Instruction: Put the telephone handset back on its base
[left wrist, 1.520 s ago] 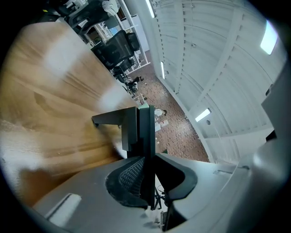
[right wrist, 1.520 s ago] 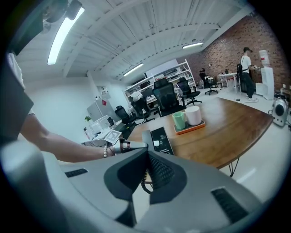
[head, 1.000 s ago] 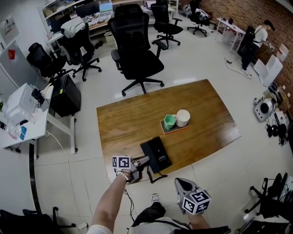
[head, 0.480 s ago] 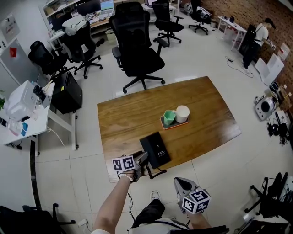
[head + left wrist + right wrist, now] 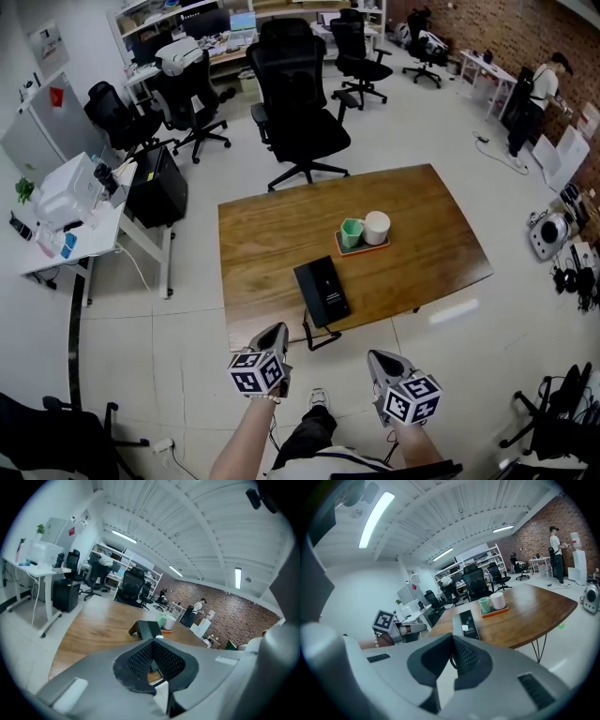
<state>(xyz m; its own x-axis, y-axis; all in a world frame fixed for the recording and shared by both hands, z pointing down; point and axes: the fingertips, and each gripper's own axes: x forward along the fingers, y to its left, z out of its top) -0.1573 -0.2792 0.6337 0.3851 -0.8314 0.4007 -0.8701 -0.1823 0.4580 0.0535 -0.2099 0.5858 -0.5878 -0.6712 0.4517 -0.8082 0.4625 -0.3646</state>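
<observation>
Nearest the person, both grippers hang over the floor, just short of the tabletop's near edge and touching nothing. The left gripper (image 5: 275,332) has its jaws pressed together with nothing between them, and the right gripper (image 5: 380,359) is likewise closed and empty. They sit side by side, well apart from each other.

Just past them, a black cord (image 5: 319,338) loops down below the edge of the wooden tabletop (image 5: 272,239). The black telephone (image 5: 322,291) lies flat near that edge, with the handset (image 5: 457,620) resting lengthwise on the left side of its base.

Further in, near the middle of the tabletop, an orange tray (image 5: 362,248) carries a green cup (image 5: 352,232) and a white cup (image 5: 377,227) that stand just beside each other.

Beyond the far edge stands a black office chair (image 5: 302,117). More chairs and desks lie behind it. A person (image 5: 525,98) stands by the brick wall at the far right.
</observation>
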